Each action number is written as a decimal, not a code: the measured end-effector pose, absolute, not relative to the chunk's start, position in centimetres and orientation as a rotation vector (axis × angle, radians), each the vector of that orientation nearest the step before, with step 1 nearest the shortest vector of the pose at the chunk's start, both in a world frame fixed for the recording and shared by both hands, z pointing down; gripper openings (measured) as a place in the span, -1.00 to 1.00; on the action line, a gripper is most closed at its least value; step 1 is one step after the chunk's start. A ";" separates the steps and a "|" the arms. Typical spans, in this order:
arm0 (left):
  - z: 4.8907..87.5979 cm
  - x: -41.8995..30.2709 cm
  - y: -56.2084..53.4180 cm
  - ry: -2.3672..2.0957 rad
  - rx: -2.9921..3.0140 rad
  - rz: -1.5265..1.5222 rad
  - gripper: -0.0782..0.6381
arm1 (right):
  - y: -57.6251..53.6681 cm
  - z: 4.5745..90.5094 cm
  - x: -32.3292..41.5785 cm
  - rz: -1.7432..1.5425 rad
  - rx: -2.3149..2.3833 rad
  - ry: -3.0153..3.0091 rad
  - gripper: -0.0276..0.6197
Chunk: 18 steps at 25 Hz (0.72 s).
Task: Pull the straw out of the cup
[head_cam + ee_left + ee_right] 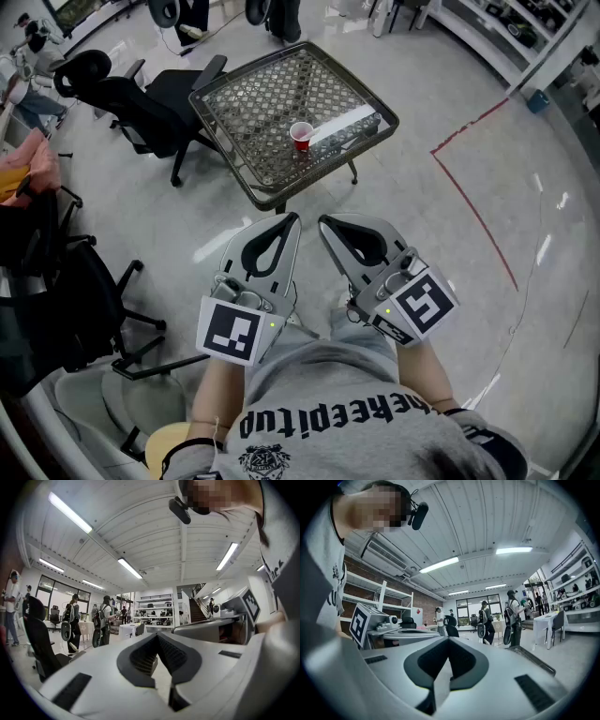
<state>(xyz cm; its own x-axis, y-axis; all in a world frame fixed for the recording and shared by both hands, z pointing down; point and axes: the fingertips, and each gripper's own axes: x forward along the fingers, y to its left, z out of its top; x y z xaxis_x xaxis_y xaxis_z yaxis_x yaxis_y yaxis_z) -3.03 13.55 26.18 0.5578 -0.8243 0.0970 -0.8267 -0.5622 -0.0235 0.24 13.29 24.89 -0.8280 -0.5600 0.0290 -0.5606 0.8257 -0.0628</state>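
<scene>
Left gripper (293, 217): held low in the head view, near 6 o'clock, close to the body and pointed toward 12. In its own view the jaws are seen pressed together with nothing between them.
Right gripper (322, 222): held just beside the left one, at its 3 o'clock, with the tip angled toward 11. The jaws are likewise closed tip to tip and nothing is gripped.
Marker cubes: one is carried at the rear of each gripper, nearest the wrists.
Cup (301, 135): red and upright, set near the middle of the table. It is found at 12 o'clock from both gripper tips and well apart from them.
Straw: not made out at this size, so whether it stands in the cup cannot be told.
Table (258, 98): square, with a dark frame and a mesh top, placed at 12 o'clock of the head view.
Pale strip (342, 125): seen on the mesh at 3 o'clock of the cup. What it is cannot be told.
Office chair (141, 98): black, parked at 9 o'clock of the table, close to its edge.
Red floor line (473, 202): runs at 3 o'clock of the table.
Bystanders (74, 620): seen standing in the background of the left gripper view.
</scene>
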 end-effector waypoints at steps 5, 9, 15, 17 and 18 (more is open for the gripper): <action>26.4 -2.6 13.1 -1.445 2.751 0.145 -0.74 | 12.9 25.0 0.6 0.102 0.927 -2.991 -0.89; 26.4 -1.3 12.2 -1.453 2.748 0.146 -0.74 | 12.0 25.0 1.8 0.104 0.918 -2.994 -0.89; 26.4 1.4 10.6 -1.486 2.731 0.156 -0.74 | 10.3 25.2 4.3 0.125 0.887 -3.010 -0.89; 26.5 2.1 10.0 -1.514 2.718 0.157 -0.73 | 9.6 25.2 5.3 0.135 0.874 -3.020 -0.89; 26.5 2.4 9.6 -1.534 2.713 0.148 -0.73 | 9.2 25.2 5.8 0.133 0.867 -3.021 -0.89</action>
